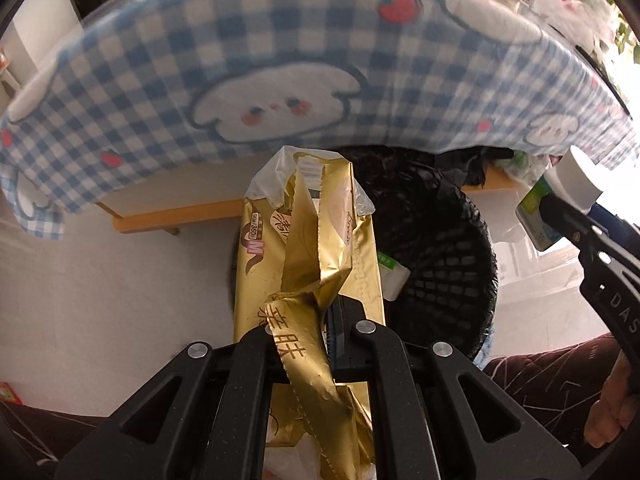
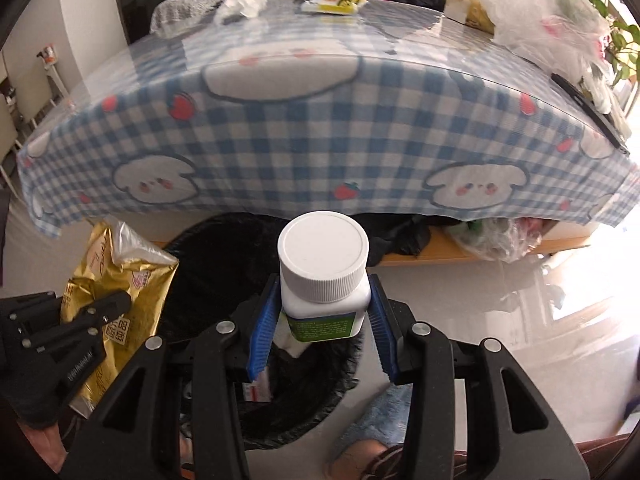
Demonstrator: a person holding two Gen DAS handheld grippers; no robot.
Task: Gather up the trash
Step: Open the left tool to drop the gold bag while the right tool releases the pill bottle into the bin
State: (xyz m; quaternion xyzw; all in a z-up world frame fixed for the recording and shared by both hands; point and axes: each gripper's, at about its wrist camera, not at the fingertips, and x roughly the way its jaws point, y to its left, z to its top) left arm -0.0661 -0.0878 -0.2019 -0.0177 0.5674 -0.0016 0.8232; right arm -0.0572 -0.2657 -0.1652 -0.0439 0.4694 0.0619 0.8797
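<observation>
Table draped in blue-check tablecloth [image 2: 304,136] looms directly ahead; its hanging hem overlaps the far rim of the black mesh bin [image 1: 452,256], lined with a black bag. Clutter on tabletop: crumpled tissue [image 2: 240,0], clear plastic bags [image 2: 548,20].

Left gripper [image 1: 316,320] clamped on torn gold tissue wrapper [image 1: 312,248] (loose strip trailing back between the fingers), held just left of the bin. Right gripper [image 2: 320,320], blue pads pressed on a white pill bottle [image 2: 324,276], green label, cap on, held above the bin mouth. Pale floor open to the right.
</observation>
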